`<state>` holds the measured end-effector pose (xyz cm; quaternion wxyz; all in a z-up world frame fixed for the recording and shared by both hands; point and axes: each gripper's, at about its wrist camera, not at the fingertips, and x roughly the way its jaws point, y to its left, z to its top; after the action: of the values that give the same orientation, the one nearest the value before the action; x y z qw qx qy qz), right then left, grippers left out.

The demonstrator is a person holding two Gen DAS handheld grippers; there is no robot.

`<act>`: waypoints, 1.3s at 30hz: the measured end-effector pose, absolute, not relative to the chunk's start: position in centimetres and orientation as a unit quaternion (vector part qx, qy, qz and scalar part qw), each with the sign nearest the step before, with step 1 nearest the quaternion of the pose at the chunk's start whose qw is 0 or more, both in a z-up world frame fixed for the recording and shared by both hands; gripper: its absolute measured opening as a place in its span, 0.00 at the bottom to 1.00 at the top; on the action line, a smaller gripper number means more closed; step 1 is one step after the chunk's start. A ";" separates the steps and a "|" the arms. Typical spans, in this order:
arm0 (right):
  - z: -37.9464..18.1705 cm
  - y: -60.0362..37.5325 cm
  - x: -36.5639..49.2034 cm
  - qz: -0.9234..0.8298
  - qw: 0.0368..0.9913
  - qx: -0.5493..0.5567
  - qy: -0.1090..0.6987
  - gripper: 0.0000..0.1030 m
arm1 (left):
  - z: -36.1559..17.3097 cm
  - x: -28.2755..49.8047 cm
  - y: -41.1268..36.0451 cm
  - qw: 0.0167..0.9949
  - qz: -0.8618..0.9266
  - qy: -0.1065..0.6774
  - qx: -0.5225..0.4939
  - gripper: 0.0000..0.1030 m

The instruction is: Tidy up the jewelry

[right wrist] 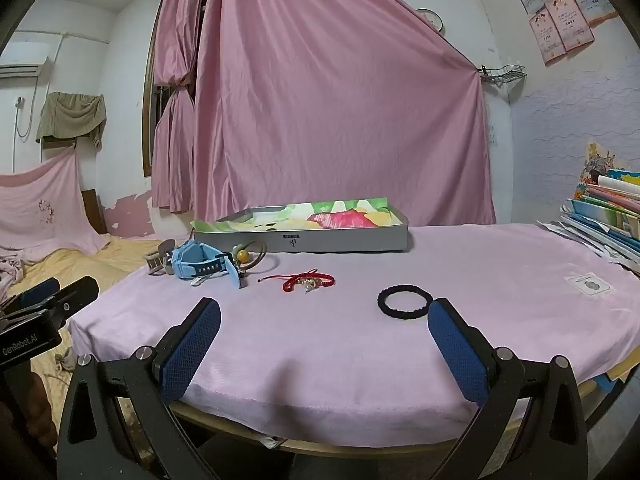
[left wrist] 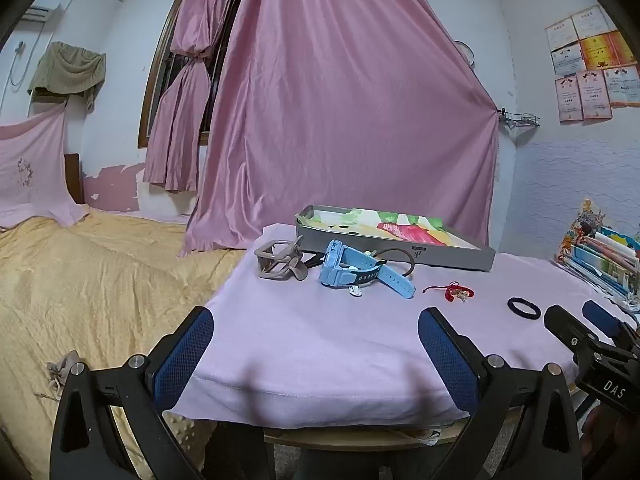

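1. My left gripper (left wrist: 316, 354) hangs wide open over the near edge of the pink cloth-covered table (left wrist: 320, 344), gripping nothing.
2. My right gripper (right wrist: 325, 342) gapes open too, empty.
3. Black elastic hair ring (right wrist: 403, 300) lies just beyond my right fingertip.
4. Red braided string bracelet (right wrist: 306, 280) mid-table; light blue plastic wristwatch (left wrist: 354, 270) in front of the shallow grey tray (left wrist: 400, 254).

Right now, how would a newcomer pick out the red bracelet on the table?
Start at the grey box at the back of the pink cloth. In front of it lies the red bracelet, between the blue watch and the black hair tie. It alone is red woven cord.
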<state>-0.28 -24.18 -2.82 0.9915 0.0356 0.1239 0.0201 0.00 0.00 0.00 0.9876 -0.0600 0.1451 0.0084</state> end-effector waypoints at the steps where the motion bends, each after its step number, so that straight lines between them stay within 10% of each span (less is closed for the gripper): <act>1: -2.8 -24.2 -0.3 0.020 0.991 0.035 0.126 0.99 | 0.0 0.0 0.0 0.988 0.008 0.145 -0.060 1.00; 39: -2.9 -24.0 -0.3 0.020 0.992 0.032 0.123 0.99 | 0.0 0.0 0.1 0.986 0.007 0.150 -0.065 1.00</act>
<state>-0.32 -24.02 -2.86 0.9916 0.0325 0.1234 0.0204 0.02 0.06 0.02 0.9865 -0.0649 0.1504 0.0073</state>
